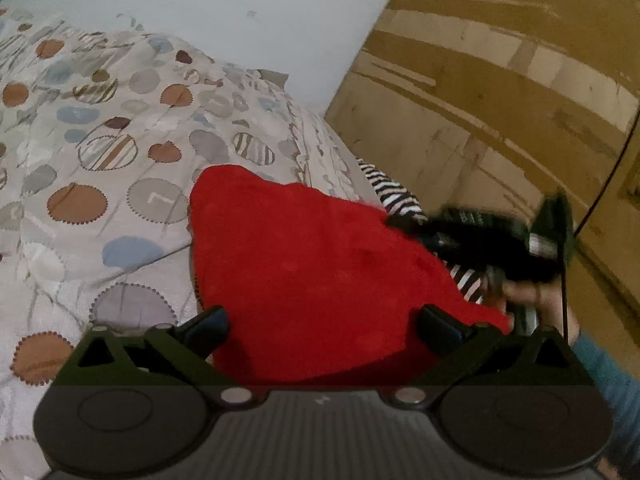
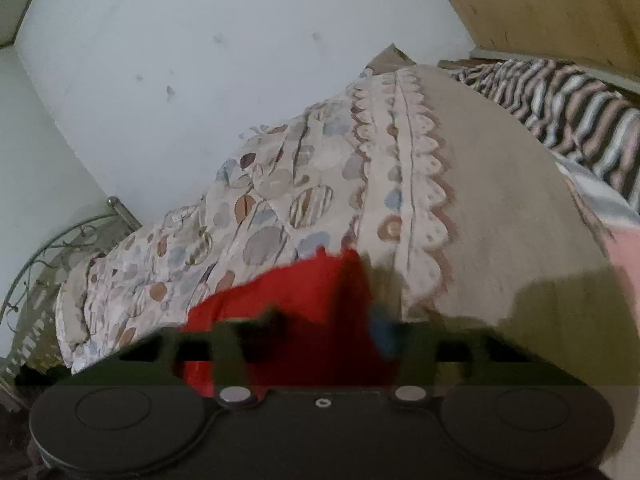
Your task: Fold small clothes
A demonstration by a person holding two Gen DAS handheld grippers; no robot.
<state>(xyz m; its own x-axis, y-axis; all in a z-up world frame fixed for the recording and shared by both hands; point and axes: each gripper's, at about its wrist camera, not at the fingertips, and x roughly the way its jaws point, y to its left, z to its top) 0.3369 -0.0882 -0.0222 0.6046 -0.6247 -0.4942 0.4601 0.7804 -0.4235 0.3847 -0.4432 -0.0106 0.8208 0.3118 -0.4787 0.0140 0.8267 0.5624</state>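
A bed fills both views, covered by a quilt [image 1: 100, 152] printed with dots, against a pale wall [image 1: 240, 0] and a wooden panel [image 1: 500, 80]. The red cloth [image 1: 304, 264] lies on the quilt, spread out directly ahead of the left gripper [image 1: 320, 326], whose jaws stand wide apart with nothing pinched; the cloth runs under and between them, probably so this side stays flat while the other side is worked.

In the left wrist view, the right gripper [image 1: 404, 222] sits at the cloth's far right edge, over a striped garment [image 1: 392, 192] lying just beyond. In its own blurred view the right gripper [image 2: 332, 320] has its jaws drawn close with red cloth between them. It looks like a grip on that edge, likely to lift it across for a fold, though the blur keeps me from being sure the pads press.
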